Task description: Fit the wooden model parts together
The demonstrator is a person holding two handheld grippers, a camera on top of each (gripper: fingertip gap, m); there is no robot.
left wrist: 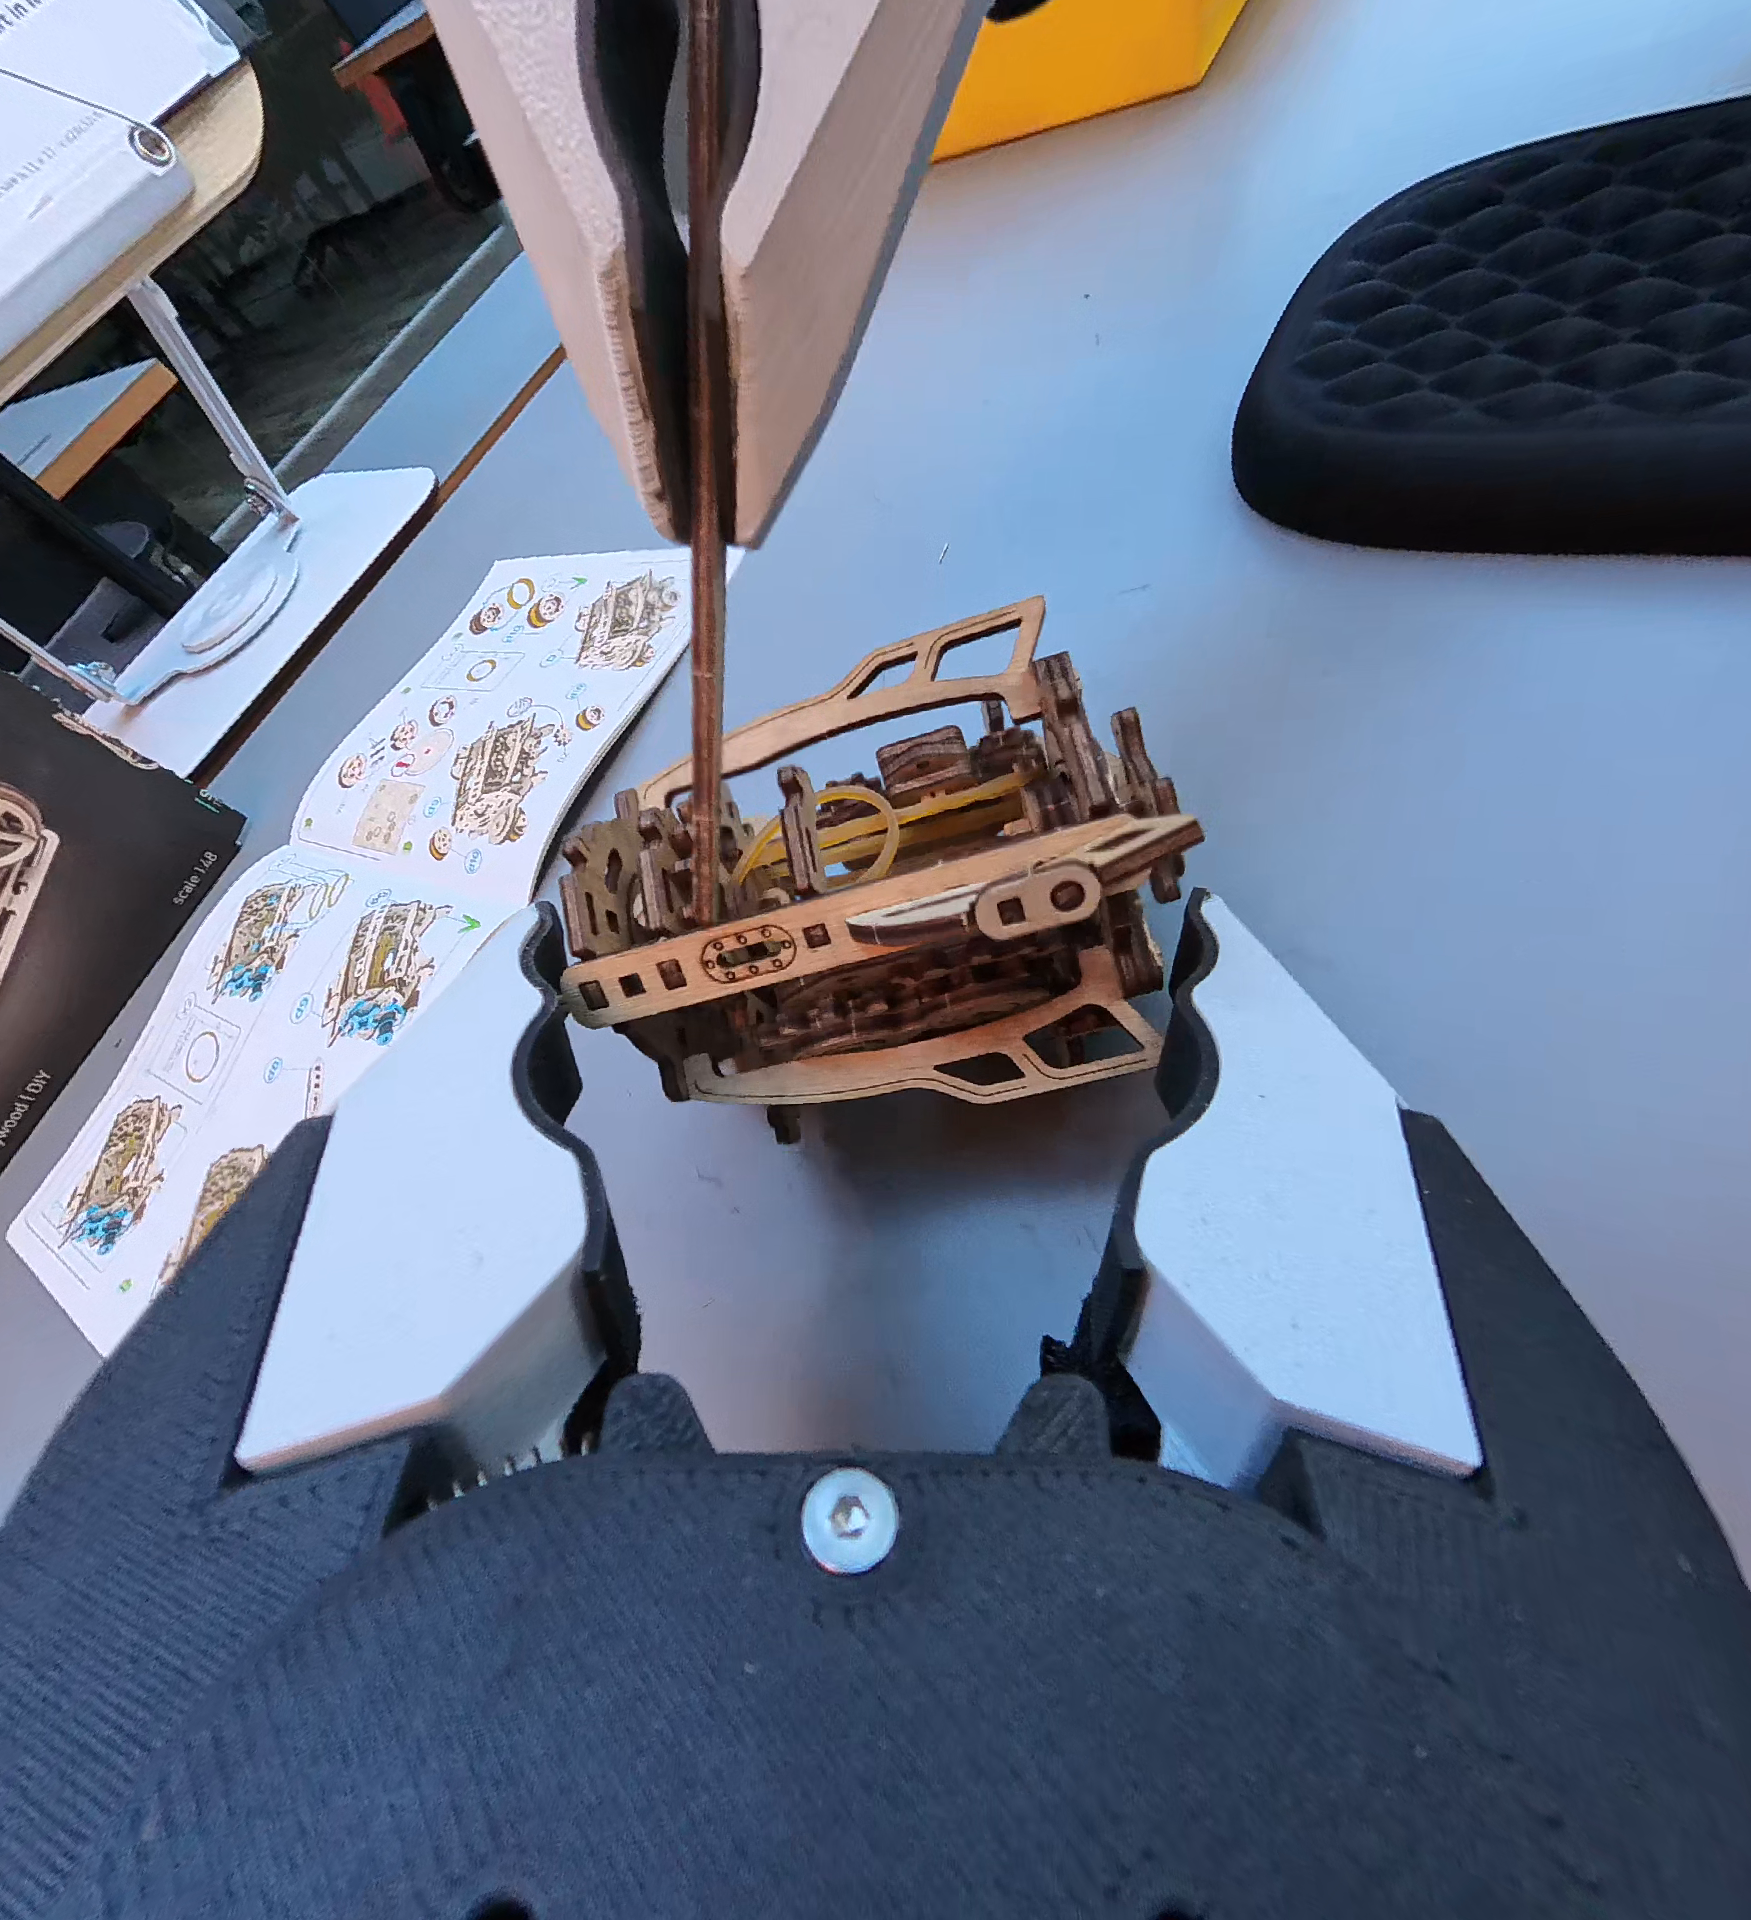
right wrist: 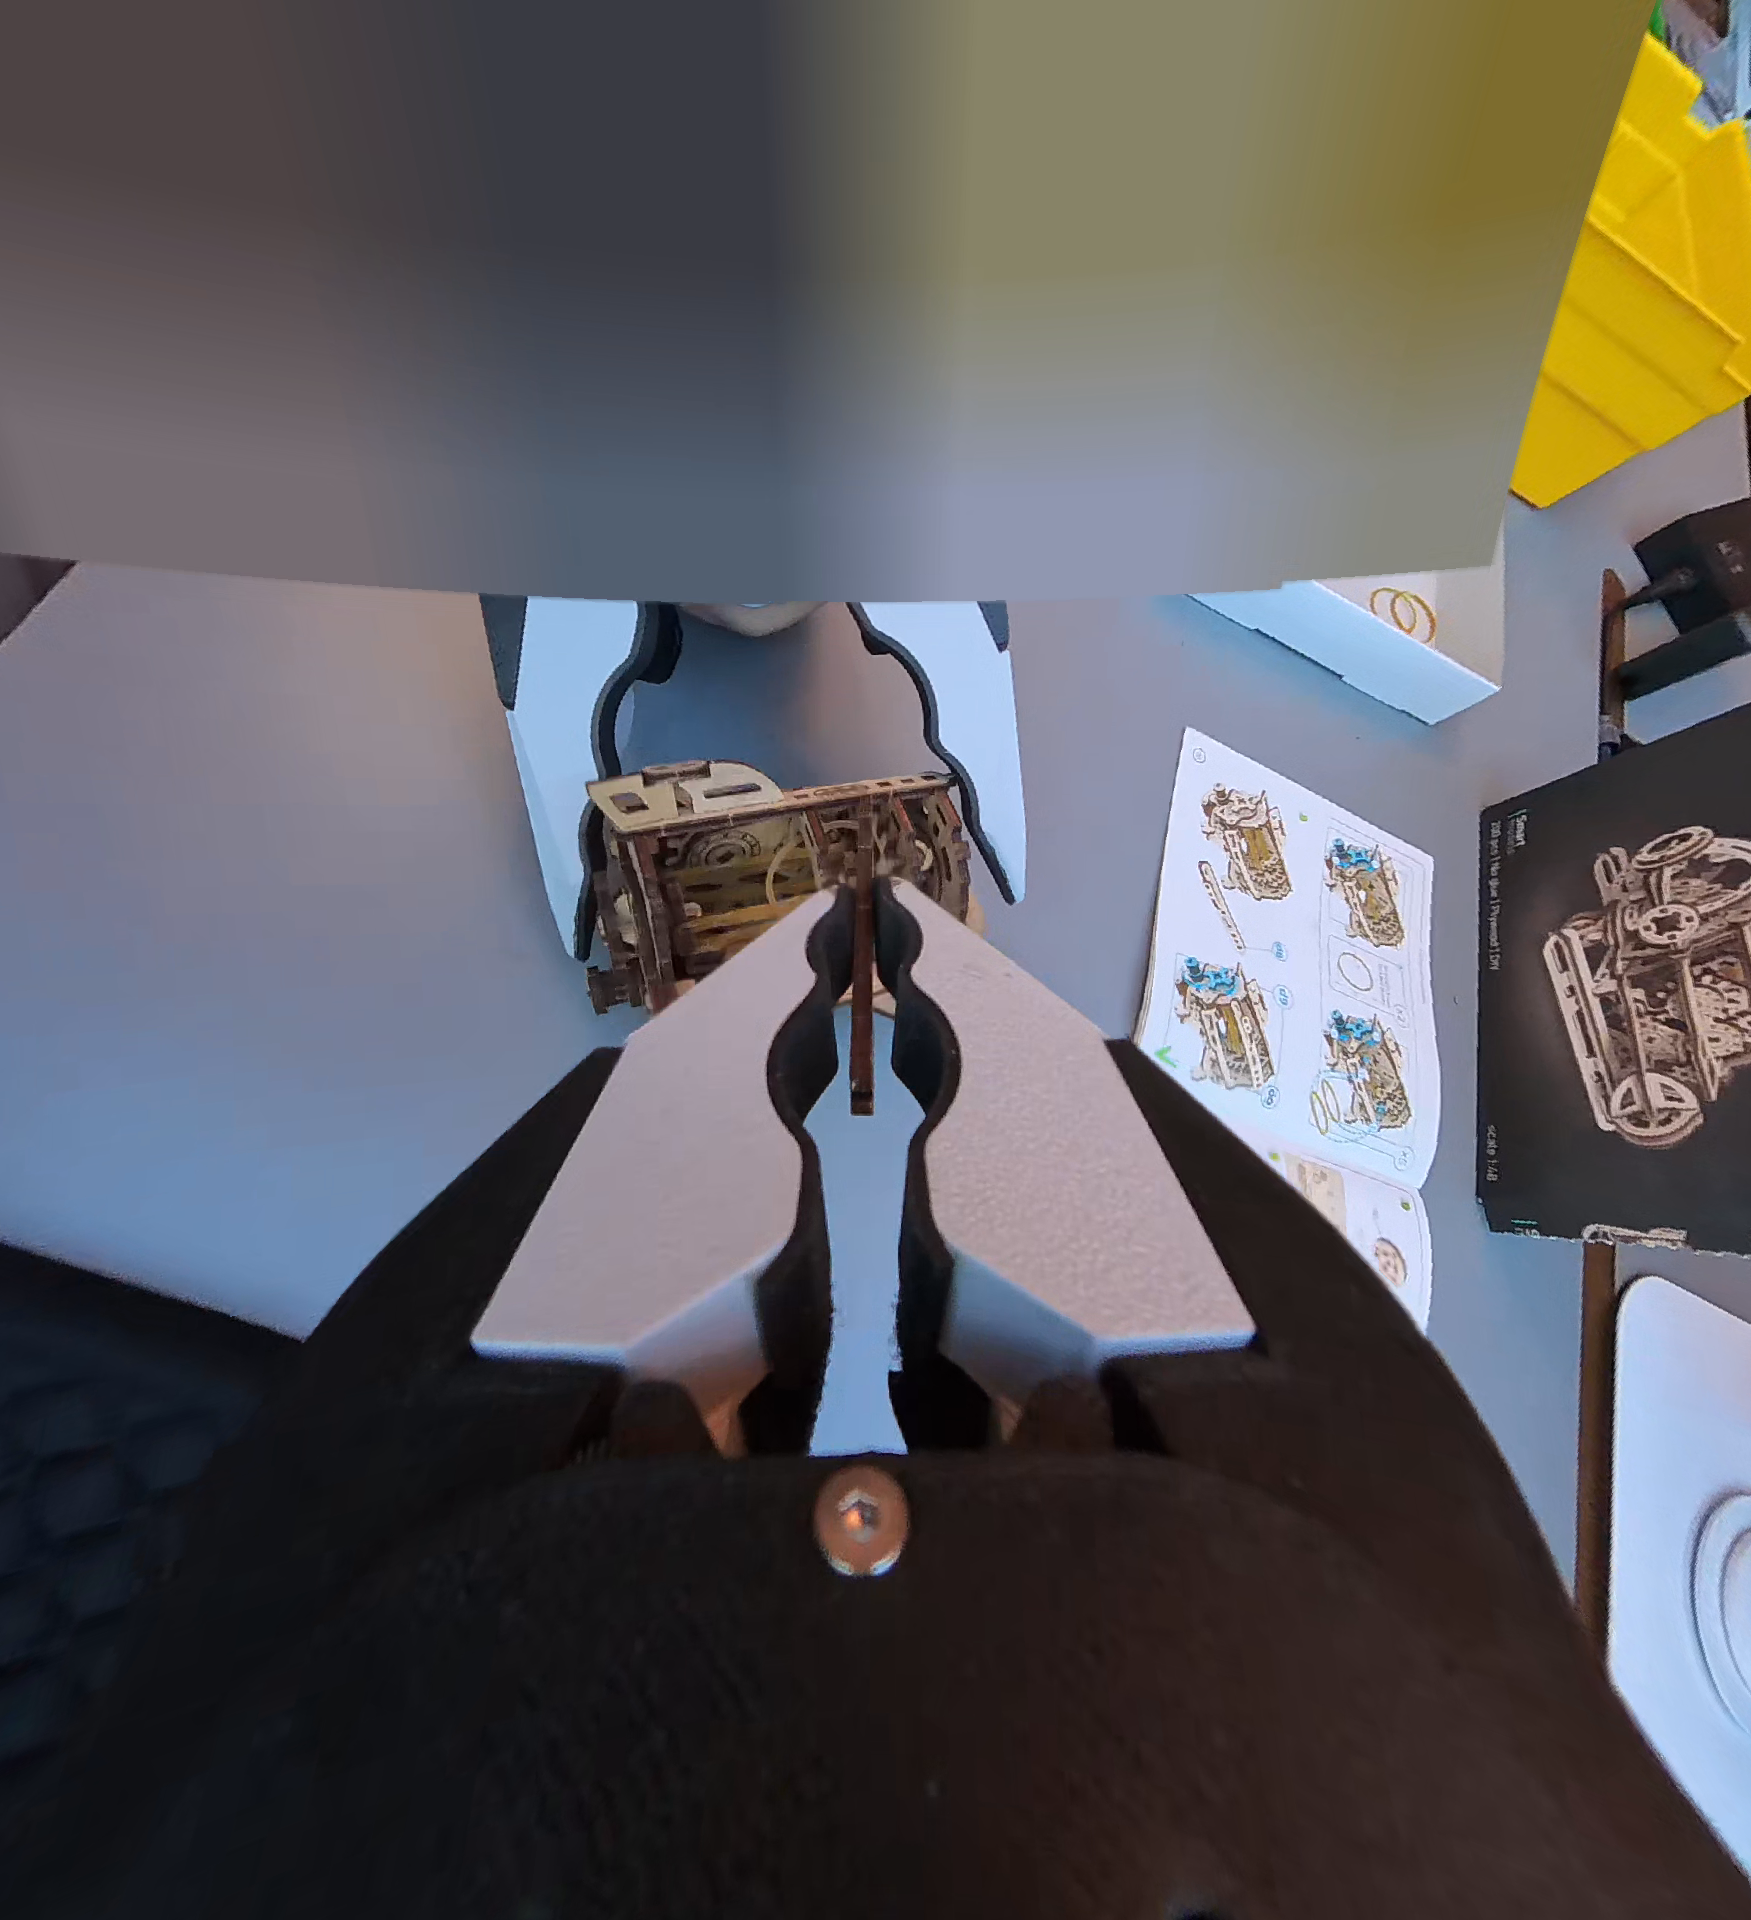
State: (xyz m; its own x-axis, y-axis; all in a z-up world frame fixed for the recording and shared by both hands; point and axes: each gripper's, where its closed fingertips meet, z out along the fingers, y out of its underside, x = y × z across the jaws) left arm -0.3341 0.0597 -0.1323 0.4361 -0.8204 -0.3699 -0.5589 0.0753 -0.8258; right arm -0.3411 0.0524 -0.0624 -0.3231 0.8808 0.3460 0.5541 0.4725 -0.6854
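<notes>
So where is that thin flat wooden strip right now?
The thin flat wooden strip is clamped edge-on in the right gripper, its lower end dipping into the brown wooden model on the grey table.

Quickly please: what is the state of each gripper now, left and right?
Left gripper: open, its fingers on either side of the wooden model.
Right gripper: closed on a thin wooden strip, its tip at the model.
</notes>
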